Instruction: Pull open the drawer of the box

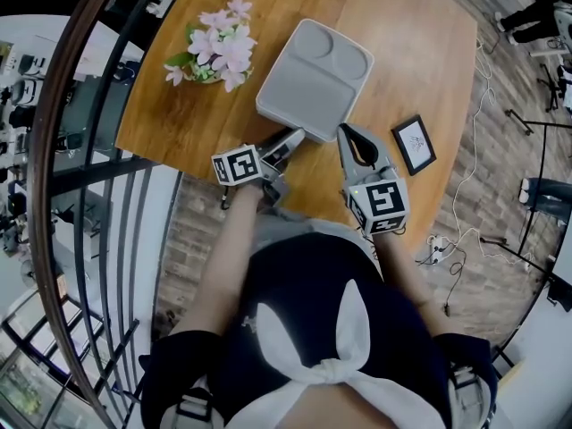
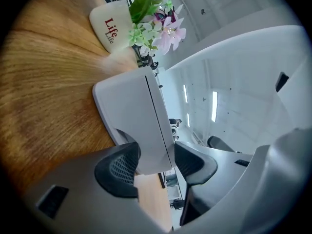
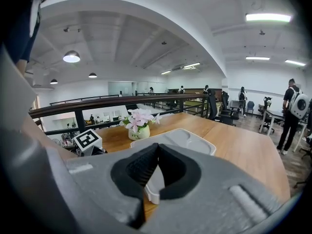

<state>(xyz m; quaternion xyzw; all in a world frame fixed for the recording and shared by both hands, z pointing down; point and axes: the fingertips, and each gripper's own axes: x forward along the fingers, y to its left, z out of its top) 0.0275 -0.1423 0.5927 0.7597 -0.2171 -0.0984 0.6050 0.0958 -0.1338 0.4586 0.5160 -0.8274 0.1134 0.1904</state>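
Note:
A flat grey box (image 1: pixel 308 83) with a recessed top lies in the middle of the wooden table (image 1: pixel 420 52). My left gripper (image 1: pixel 293 138) is at the box's near left end. In the left gripper view the box (image 2: pixel 131 106) fills the space between the jaws of the left gripper (image 2: pixel 156 162). One pad (image 2: pixel 119 169) sits by a curved recess in the box's face. A thin gap shows at the other pad, so the jaws are open. My right gripper (image 1: pixel 344 132) is shut and empty, its tips (image 3: pixel 157 150) just short of the box's near corner (image 3: pixel 153 191).
A pot of pink flowers (image 1: pixel 217 50) stands left of the box, near the table's far left edge. A small black picture frame (image 1: pixel 414 143) lies to the right of the right gripper. A dark curved railing (image 1: pixel 80 150) runs along the left of the table.

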